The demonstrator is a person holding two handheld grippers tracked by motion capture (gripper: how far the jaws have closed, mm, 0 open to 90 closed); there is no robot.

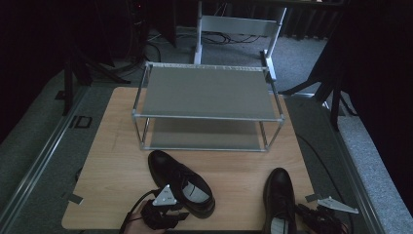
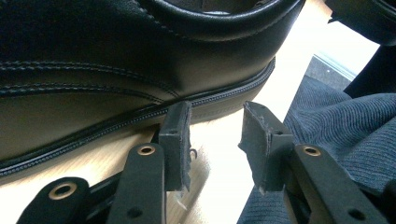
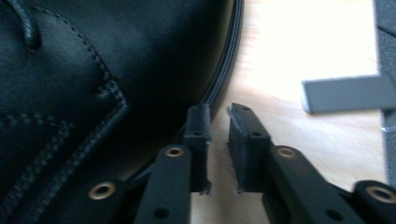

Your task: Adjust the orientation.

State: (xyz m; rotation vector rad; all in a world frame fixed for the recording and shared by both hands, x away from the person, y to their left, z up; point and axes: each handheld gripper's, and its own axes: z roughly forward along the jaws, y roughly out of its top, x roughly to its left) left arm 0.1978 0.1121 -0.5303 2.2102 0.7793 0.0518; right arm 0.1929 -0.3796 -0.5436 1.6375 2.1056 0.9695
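In the high view a two-level metal rack (image 1: 207, 105) stands at the far side of the wooden table (image 1: 112, 161), both of its shelves bare, while two black shoes sit on the table in front of it: the left shoe (image 1: 181, 181) lies at an angle near the front edge, and the right shoe (image 1: 279, 200) points away toward the rack at the lower right. The left gripper (image 1: 176, 208) sits just beside the heel end of the left shoe, and the right gripper (image 1: 319, 218) is low beside the right shoe. Judging by this, the work of putting the shoes on the rack has barely begun: neither shoe is lifted or placed. In the left gripper view the left gripper (image 2: 215, 135) has its jaws apart with only bare table between them; one pad is right up against the sole edge of the left shoe (image 2: 116, 60), gripping nothing. In the right gripper view the right gripper (image 3: 218, 133) has its jaws drawn nearly together, a narrow gap left and nothing in it, just beside the sole of the right shoe (image 3: 93, 84). Both grasps and both placements remain to be done
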